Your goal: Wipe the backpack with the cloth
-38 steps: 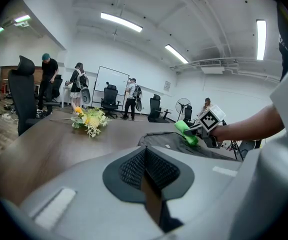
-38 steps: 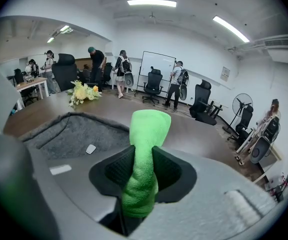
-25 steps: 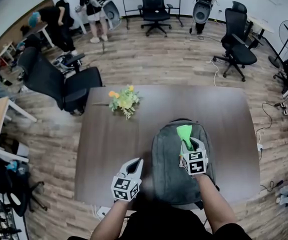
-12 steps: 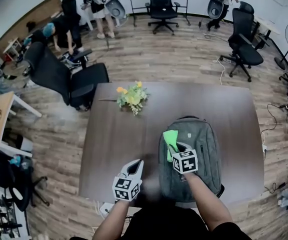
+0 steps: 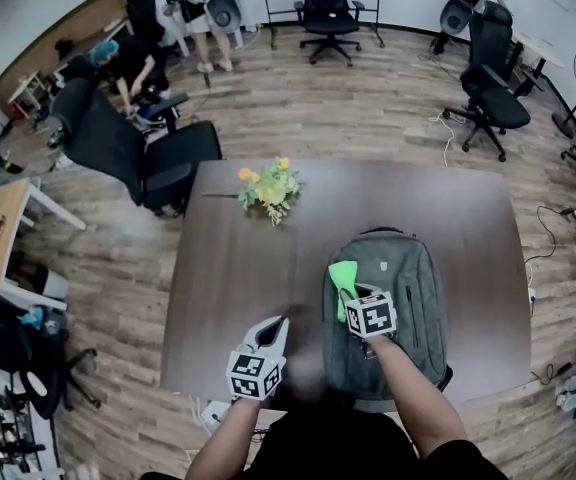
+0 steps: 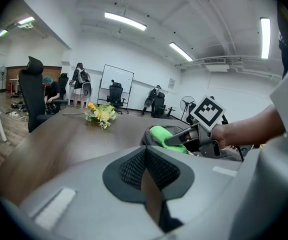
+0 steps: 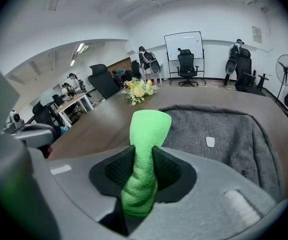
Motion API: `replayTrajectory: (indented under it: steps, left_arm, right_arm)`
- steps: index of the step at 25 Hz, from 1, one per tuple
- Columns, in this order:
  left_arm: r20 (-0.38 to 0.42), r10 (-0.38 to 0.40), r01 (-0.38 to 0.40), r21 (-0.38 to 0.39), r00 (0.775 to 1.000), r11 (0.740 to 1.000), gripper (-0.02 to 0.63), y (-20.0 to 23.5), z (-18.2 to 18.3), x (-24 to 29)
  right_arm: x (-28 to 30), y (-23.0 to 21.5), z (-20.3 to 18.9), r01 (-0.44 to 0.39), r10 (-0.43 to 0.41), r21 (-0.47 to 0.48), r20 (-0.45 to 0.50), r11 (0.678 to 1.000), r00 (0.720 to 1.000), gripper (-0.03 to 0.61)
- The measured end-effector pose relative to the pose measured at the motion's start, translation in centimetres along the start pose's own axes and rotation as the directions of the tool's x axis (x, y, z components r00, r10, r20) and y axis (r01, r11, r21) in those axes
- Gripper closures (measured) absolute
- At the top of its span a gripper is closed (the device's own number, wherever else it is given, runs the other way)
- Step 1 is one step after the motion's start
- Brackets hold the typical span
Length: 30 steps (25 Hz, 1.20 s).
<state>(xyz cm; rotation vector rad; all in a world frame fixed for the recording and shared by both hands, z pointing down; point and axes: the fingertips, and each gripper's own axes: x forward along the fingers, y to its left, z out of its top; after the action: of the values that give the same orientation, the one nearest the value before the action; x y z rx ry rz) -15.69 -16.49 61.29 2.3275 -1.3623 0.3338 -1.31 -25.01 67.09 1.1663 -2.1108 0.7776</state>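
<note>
A grey backpack [image 5: 393, 303] lies flat on the dark brown table [image 5: 238, 278], at its near right. My right gripper [image 5: 348, 290] is shut on a bright green cloth [image 5: 341, 276], whose free end rests on the backpack's left part. In the right gripper view the green cloth [image 7: 145, 149] stands pinched between the jaws over the grey backpack [image 7: 219, 134]. My left gripper [image 5: 268, 330] hovers over the table left of the backpack, jaws together and empty. The left gripper view shows the cloth [image 6: 166, 135] and the backpack [image 6: 151, 136] ahead.
A small bunch of yellow flowers [image 5: 267, 188] lies on the table's far left part. Black office chairs [image 5: 138, 153] stand around the table on a wooden floor. People [image 5: 128, 63] stand at the far left of the room. A cable [image 5: 438, 128] trails on the floor.
My right gripper has drawn the cloth across the backpack from its upper middle toward its left edge and nearer to me. The left gripper has stayed in place.
</note>
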Motion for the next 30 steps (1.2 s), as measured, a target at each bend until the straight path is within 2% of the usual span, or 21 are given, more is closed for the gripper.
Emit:
replayTrajectory:
  steps: [5,13,18,23,25,30]
  left_arm:
    - [-0.009,-0.011,0.011,0.012,1.0,1.0,0.594,-0.2,0.0,0.2]
    - [-0.022,-0.039,0.039,0.026,0.999,0.999,0.594,-1.8,-0.4,1.0]
    - [-0.022,-0.059,0.06,0.038,0.998,0.997,0.594,-2.7,-0.1,1.7]
    - [-0.018,-0.08,0.08,0.045,0.997,0.996,0.594,-3.6,0.4,2.1]
    - [-0.022,-0.087,0.088,0.043,0.996,0.995,0.594,-3.9,0.3,2.2]
    - [-0.018,-0.104,0.104,0.03,0.994,0.994,0.594,-4.5,0.4,2.2]
  right_arm:
    - [-0.4,-1.7,-0.7,0.04,-0.041,-0.052,-0.021,0.998,0.999,0.471]
    - [-2.0,-6.5,-2.9,0.178,-0.186,-0.094,-0.084,0.98,0.979,0.471]
    - [-3.0,-8.3,-3.4,0.21,-0.218,-0.089,-0.099,0.974,0.971,0.471]
    - [-4.3,-10.4,-4.4,0.264,-0.275,-0.094,-0.13,0.96,0.953,0.471]
    - [-4.8,-11.1,-4.1,0.285,-0.298,-0.123,-0.109,0.951,0.948,0.471]
    - [-6.6,-13.6,-4.7,0.354,-0.378,-0.178,-0.126,0.918,0.917,0.471]
